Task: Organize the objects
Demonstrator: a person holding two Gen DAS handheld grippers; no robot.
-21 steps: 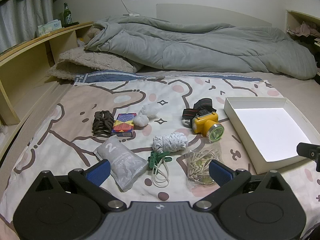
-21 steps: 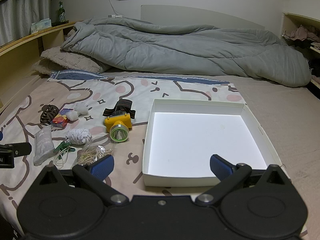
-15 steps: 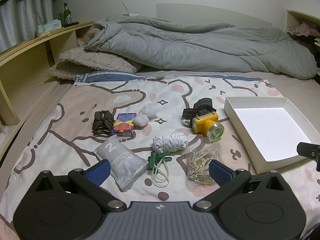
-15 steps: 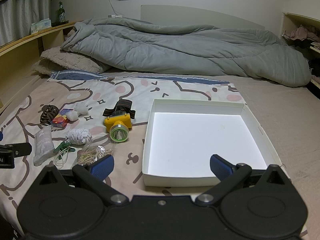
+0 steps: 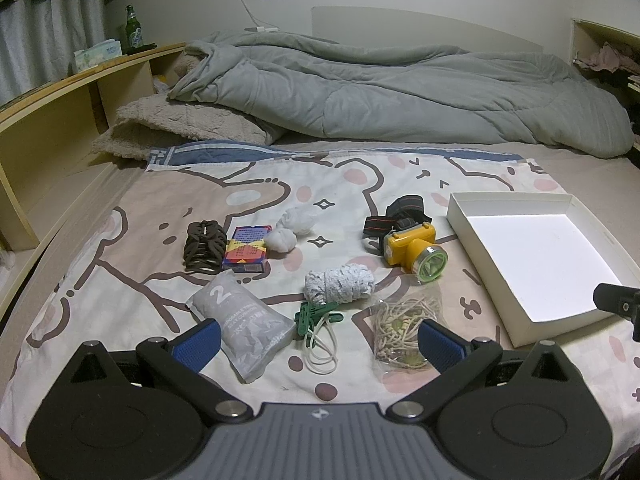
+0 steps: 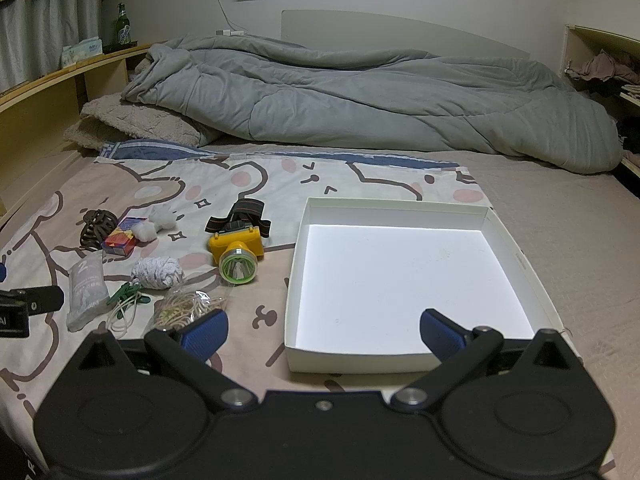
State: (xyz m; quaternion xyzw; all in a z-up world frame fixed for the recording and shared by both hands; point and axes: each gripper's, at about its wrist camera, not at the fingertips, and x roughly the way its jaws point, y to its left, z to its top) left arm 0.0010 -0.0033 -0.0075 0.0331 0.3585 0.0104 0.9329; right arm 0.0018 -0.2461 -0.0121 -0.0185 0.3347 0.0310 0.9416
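Observation:
Small objects lie on a cartoon-print sheet: a yellow headlamp (image 5: 414, 248) (image 6: 236, 254), a white cord bundle (image 5: 340, 283), green clips (image 5: 314, 316) with white rubber bands, a bag of rubber bands (image 5: 404, 330), a grey towel pack (image 5: 246, 330), a colourful card box (image 5: 245, 249), brown hair ties (image 5: 202, 246) and cotton balls (image 5: 282, 239). An empty white box (image 6: 332, 214) (image 5: 472, 220) sits to their right. My left gripper (image 5: 318, 338) hovers open over the near objects. My right gripper (image 6: 322, 330) hangs open above the box's near edge.
A rumpled grey duvet (image 5: 400, 92) and a beige pillow (image 5: 172, 128) fill the far side of the bed. A wooden shelf (image 5: 60, 88) with a green bottle (image 5: 134, 32) runs along the left. Another shelf with clothes (image 6: 600, 68) stands at the right.

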